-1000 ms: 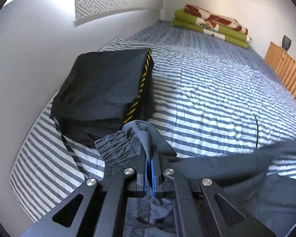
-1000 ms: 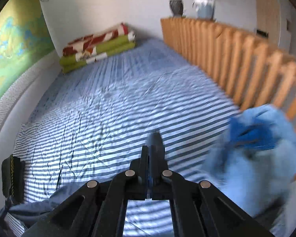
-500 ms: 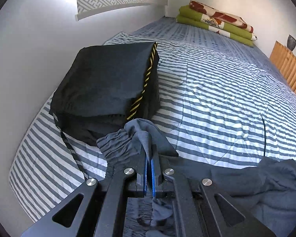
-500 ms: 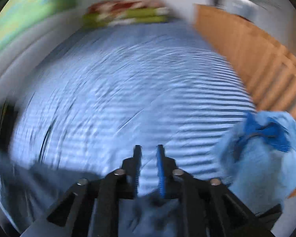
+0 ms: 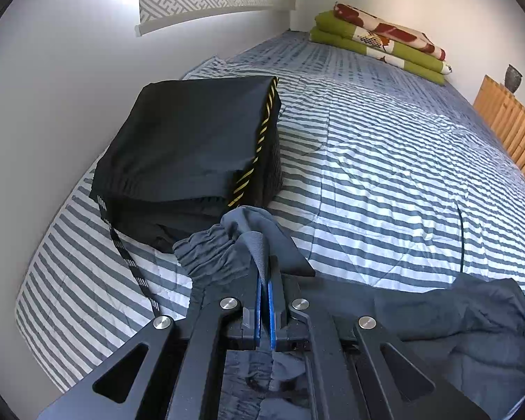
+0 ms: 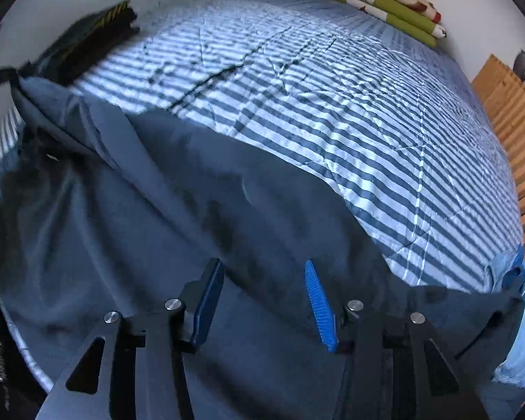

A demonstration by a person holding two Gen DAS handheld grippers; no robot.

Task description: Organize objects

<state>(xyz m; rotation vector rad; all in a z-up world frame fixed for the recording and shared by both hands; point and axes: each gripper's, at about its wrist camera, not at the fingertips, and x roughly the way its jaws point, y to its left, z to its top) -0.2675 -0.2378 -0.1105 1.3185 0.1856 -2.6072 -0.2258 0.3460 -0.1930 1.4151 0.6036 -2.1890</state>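
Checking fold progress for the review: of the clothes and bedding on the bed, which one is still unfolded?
The grey trousers spread loose along the near edge of the bed, waistband pinched in the left gripper. The black garment and green blanket lie folded.

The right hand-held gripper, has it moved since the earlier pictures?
Yes. The right hand-held gripper has come down from over the bare striped bedspread to the grey garment; its jaws have just opened, nothing gripped.

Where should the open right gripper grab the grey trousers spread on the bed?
Probably from above, pinching a raised fold of the grey trousers under the right gripper; the cloth lies flat on the bed, and the left gripper already holds the waistband.
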